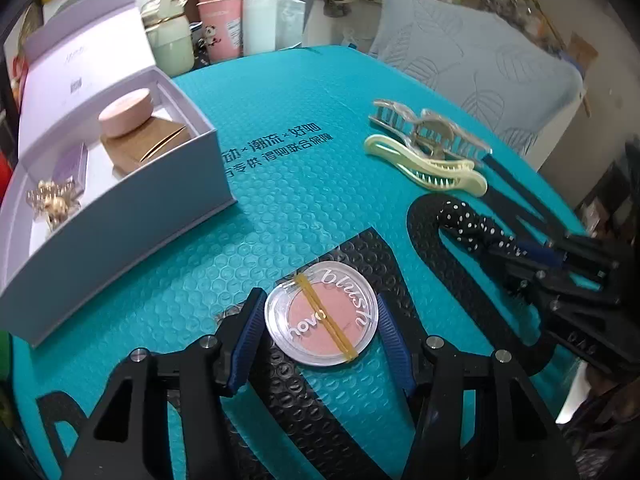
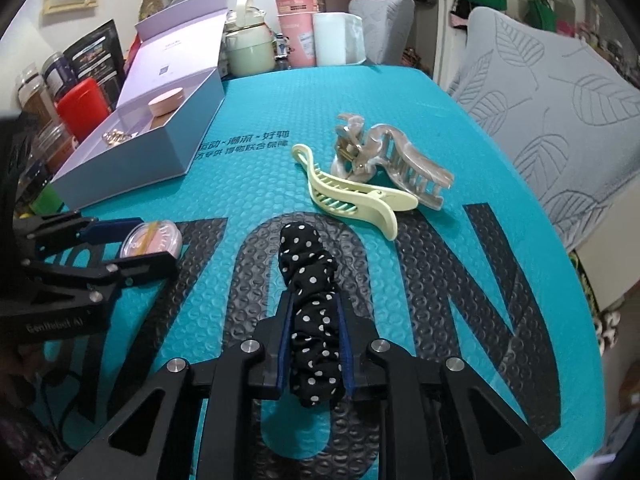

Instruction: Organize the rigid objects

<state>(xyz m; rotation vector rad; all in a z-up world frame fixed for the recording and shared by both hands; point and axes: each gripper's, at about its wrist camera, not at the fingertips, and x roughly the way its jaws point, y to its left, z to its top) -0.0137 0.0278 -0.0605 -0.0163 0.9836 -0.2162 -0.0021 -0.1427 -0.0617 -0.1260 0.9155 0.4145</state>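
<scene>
Left wrist view showed the blush compact lying flat near the table's near edge, your left gripper clamped on its rim. Toward the right edge, your right gripper squeezed the polka-dot scrunchie. Beyond it lay a yellow hair clip touching a clear claw clip. At the far left corner stood your open lilac box.

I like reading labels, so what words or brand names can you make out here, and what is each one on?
"blush" and "novo": clear lid of the round compact.
"Genrobot AI", blurred, uncertain: body of the left tool.
Chinese print on the teal mat: not clearly legible.
Print on the pink cups and the lilac box lid: too small.
</scene>
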